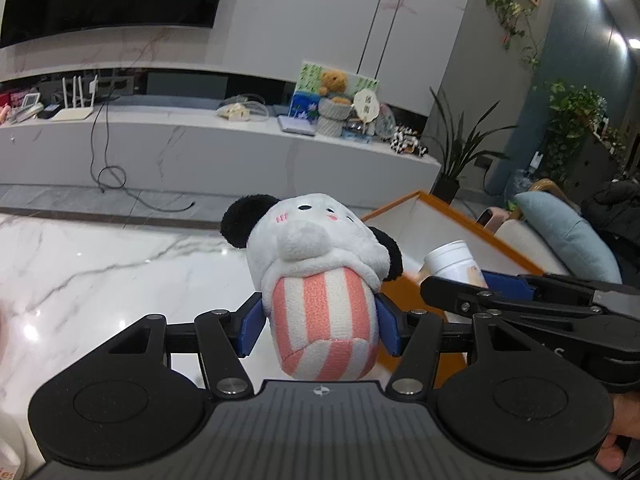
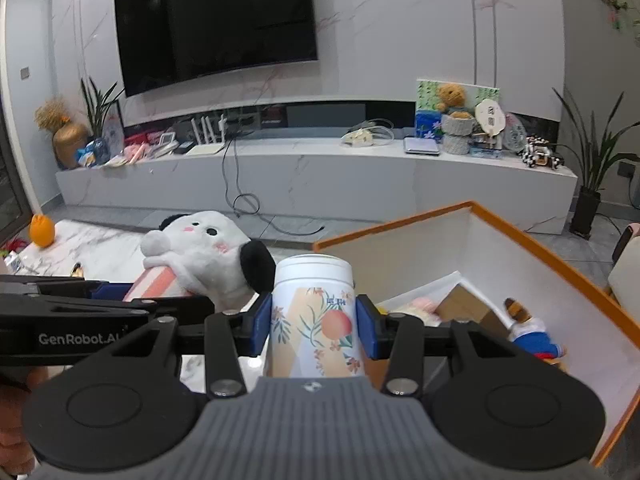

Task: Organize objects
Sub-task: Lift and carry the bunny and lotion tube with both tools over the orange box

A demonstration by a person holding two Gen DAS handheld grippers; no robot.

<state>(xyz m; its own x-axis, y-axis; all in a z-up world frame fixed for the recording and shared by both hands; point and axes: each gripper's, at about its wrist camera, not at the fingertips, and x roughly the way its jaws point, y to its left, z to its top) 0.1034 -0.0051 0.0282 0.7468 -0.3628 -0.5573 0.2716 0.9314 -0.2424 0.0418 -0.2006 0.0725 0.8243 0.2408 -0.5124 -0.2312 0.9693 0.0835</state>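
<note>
My left gripper (image 1: 320, 326) is shut on a panda plush toy (image 1: 316, 264) with a pink-and-white striped body, held above the marble table (image 1: 88, 272). The toy also shows in the right wrist view (image 2: 200, 256). My right gripper (image 2: 314, 326) is shut on a white canister with a peach print (image 2: 314, 312), held at the near left edge of an orange-rimmed white box (image 2: 560, 256). In the left wrist view the canister (image 1: 450, 260) and the right gripper's fingers (image 1: 460, 294) sit to the right, over the box (image 1: 440, 220).
Inside the box lie a cardboard carton (image 2: 468, 304), a pink soft item (image 2: 420, 306) and a small blue-and-white doll (image 2: 532, 336). An orange toy (image 2: 42, 230) sits on the table's far left. A TV bench (image 2: 320, 176) with clutter runs behind. A sofa cushion (image 1: 568, 232) lies right.
</note>
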